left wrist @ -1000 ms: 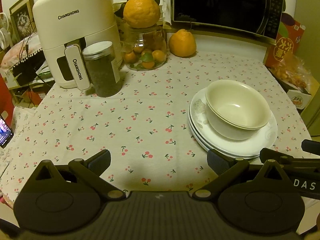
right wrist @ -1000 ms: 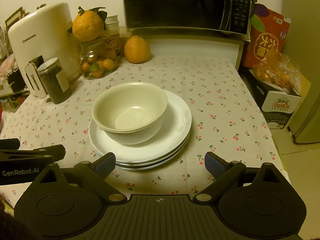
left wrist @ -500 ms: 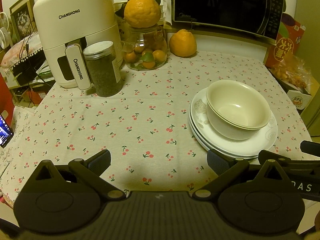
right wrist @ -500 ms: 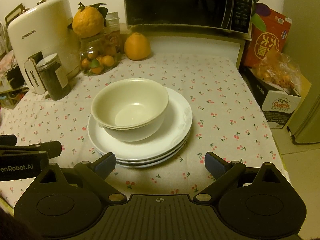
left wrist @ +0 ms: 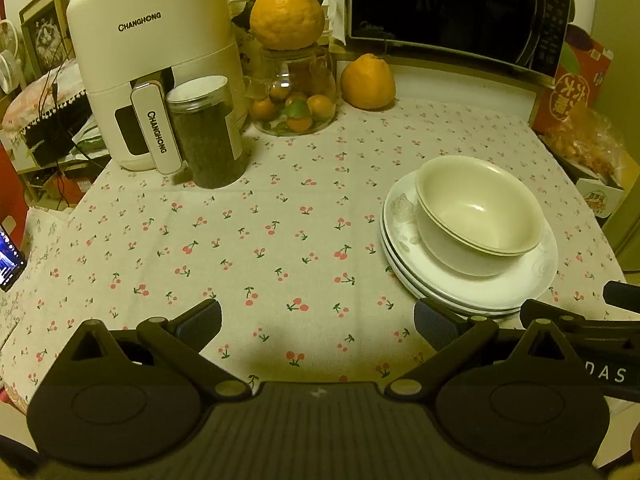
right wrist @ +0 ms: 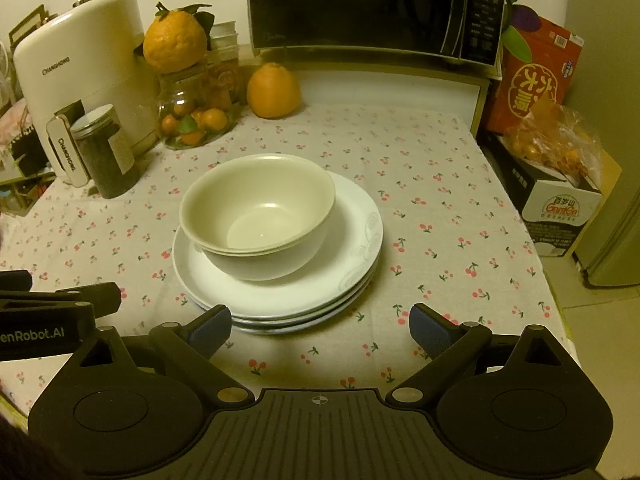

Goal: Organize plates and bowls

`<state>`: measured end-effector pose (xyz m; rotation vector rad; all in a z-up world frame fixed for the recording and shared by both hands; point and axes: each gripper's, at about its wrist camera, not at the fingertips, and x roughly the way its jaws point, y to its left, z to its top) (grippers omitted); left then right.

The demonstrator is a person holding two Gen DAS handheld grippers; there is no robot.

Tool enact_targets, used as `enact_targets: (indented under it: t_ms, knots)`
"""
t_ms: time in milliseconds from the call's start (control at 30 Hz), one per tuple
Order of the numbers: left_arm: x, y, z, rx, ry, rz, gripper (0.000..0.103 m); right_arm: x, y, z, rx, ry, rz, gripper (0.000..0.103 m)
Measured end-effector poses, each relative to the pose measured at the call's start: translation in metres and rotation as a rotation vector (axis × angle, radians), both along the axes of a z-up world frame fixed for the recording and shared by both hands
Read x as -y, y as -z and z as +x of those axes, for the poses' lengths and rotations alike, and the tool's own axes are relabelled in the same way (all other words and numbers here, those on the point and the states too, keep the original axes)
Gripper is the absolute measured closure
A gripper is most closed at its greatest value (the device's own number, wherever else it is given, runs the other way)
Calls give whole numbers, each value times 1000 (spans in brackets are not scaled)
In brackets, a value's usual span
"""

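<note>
The bowls are nested, two by the doubled rim line, and sit off-centre toward the left on a stack of plates, three rims showing at the near edge. The stack rests on the cherry-print bench, dead ahead of the right claw and just beyond its tips, while from the left claw it lies forward and off to the right. So the right one is the nearer, I judge, and better lined up (being round, the dishes offer no long axis to match). Both claws are spread wide and hold nothing. Further back stand one air fryer, one dark jar, one glass jar of small fruit, two big citrus fruits and one microwave
</note>
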<state>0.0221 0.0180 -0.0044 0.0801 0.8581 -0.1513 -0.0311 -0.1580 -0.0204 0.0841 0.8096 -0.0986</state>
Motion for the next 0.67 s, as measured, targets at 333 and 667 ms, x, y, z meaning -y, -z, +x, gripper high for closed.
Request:
enact_targets:
  t_ms: [333,667]
  knots:
    - [0,0,0,-3,0,-3,0,0,2,1,-5,-6,-6,6]
    - [0,2,0,-5,9,-4,0,0,2,1,-6,-6,-7,6]
